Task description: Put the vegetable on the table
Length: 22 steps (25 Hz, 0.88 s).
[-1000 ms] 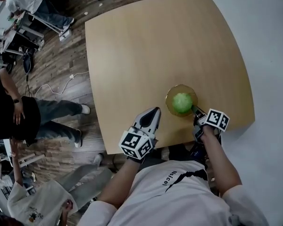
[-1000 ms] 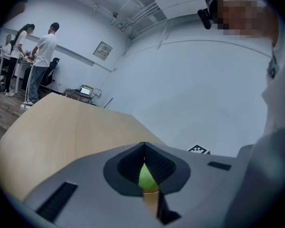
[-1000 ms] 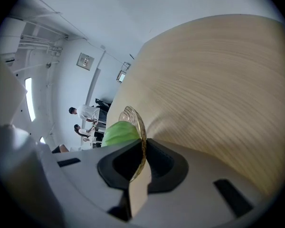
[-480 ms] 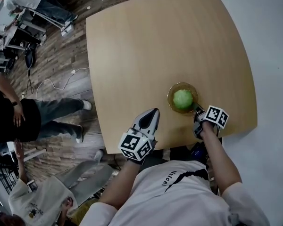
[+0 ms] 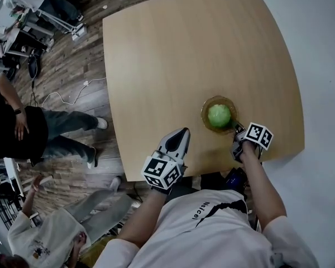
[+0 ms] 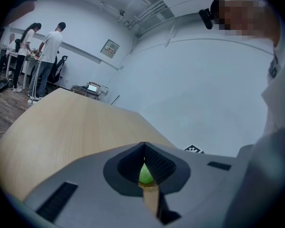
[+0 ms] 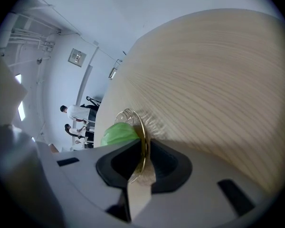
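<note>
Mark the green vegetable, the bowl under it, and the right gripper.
green vegetable [image 5: 219, 115], head view, its rounded top.
bowl [image 5: 204, 111], head view, left rim.
right gripper [image 5: 237, 129], head view, jaw tips at the bowl's rim.

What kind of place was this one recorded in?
Likely a lab or shared workroom, not a home: people stand at a workbench, pipes run bare under the ceiling, and what looks like a laptop sits in the far corner.

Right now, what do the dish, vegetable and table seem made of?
Dish: clear ribbed glass or plastic, amber-tinted, with a shiny gold-looking rim; the tabletop shows through it.
Vegetable: smooth, uniform bright green, possibly a plastic replica; unsure.
Table: matte pale wood grain, likely laminate.
</note>
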Tool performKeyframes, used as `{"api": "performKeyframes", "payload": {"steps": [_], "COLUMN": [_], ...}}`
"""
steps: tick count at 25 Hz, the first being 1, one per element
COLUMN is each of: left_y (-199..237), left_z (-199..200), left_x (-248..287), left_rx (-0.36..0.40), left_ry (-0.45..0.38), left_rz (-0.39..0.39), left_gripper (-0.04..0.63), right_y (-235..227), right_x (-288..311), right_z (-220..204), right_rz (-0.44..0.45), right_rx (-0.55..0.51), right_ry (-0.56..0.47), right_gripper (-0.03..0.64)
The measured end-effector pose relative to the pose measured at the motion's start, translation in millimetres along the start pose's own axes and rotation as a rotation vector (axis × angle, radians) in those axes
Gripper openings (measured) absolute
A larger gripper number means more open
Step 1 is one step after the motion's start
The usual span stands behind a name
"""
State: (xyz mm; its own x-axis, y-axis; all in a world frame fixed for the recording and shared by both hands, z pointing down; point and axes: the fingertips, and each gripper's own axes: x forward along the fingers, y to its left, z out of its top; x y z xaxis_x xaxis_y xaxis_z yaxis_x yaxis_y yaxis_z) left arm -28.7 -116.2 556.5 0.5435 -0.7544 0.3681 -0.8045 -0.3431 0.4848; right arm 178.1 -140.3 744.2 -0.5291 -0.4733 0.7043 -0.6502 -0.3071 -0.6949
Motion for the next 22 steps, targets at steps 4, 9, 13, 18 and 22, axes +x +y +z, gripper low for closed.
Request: {"api": "performKeyframes", "payload": {"steps": [4,9,13,18,22], "left_y": [-1.9,-8.0,-20.6,-33.8,-42.7], "left_z": [-1.7,-2.3,2.1,9.9,8.2], "left_x": [0.1,-3.3,-12.0,-25.2,-47.8], "left_rx": [0.001,0.007,0.011,0.017,0.023], "left_ry": [0.01,0.03,0.054,0.054,0.049], "left_rz": [-0.015,-0.042,-0.067,-0.107,-0.133], "left_gripper": [0.012,0.012,0.012,0.012,0.012], "right_y": [-3.8,23.3,72.0,133.9,174.6], "right_x": [-15.1,-38.6,-61.8,-93.3,-117.3], "right_z": [8.7,7.2,-2.6,-16.9,-48.4], "right_rz": [-0.055,-0.049,0.042,0.136,0.193], "right_rx": [-0.043,-0.161,-0.24,-0.381,-0.497], "right_ry": [-0.034,-0.082,-0.116,-0.197,-0.258], "right_gripper": [0.054,0.03,0.016,0.015,0.015]}}
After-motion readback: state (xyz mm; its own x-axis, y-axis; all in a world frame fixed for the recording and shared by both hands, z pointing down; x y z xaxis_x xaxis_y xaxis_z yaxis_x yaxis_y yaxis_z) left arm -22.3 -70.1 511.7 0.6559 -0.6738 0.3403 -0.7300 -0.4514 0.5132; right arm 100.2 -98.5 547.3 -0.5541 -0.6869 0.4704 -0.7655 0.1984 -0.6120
